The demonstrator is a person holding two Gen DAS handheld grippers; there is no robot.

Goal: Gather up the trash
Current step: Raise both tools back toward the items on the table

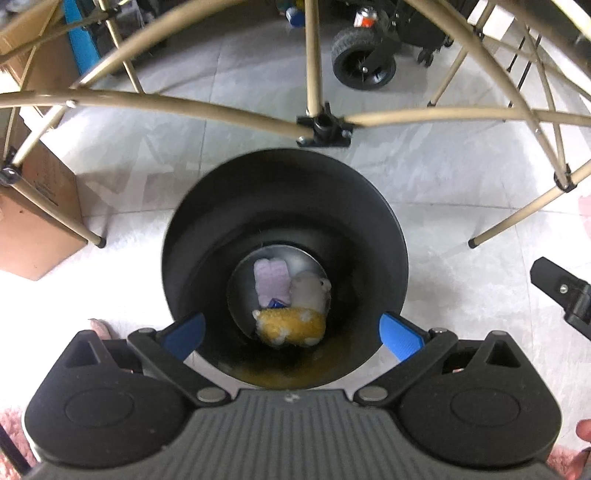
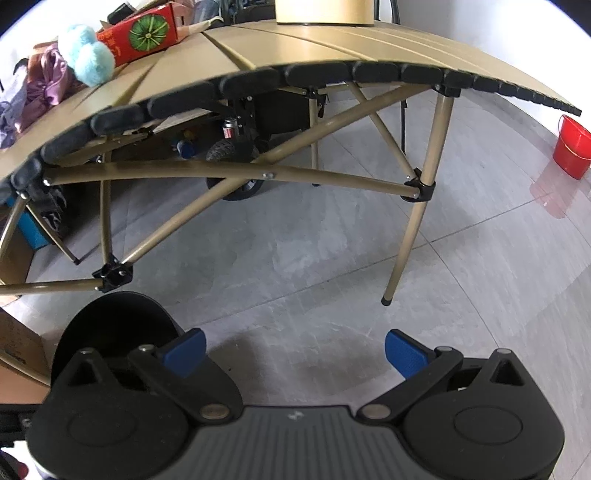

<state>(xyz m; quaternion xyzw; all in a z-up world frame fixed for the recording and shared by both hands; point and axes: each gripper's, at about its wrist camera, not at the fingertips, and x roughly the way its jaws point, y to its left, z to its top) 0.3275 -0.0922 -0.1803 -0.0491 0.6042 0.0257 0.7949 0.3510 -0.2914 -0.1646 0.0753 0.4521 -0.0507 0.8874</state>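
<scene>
A: Grey tiled floor (image 2: 332, 251) under a folding tan desk (image 2: 303, 48). Black bin (image 1: 284, 192) stood on the floor just in front of the desk's frame, open at the top.

B: Bin contents?

A: Three soft pieces at the bottom: a yellow one (image 1: 291, 326), a white one (image 1: 308, 290), a pale purple one (image 1: 270, 278). A small blue scrap showed between them; could not identify it.

B: Left claw?

A: Left claw (image 1: 291, 332) hung directly above the bin mouth, blue pads spread wide, nothing between them. Judged as the moment just past a drop, or a check of the bin.

B: Right claw?

A: Right claw (image 2: 293, 352) was low over bare floor beside the bin, pointed toward the desk. Also wide apart and empty.

B: What was left on the desk?

A: At the far left end: a light blue plush (image 2: 88, 55), a red carton (image 2: 144, 33), crumpled purple cloth (image 2: 40, 79). All well apart from both claws.

B: Step in hand?

A: Between items, in my judgement. Task not finished while those sat on the desk.

B: Next move?

A: One claw would need to rise above the desk edge, reach to the left end and close on a single piece. The plush looked easiest; the carton would need a grip across its narrow side.
</scene>
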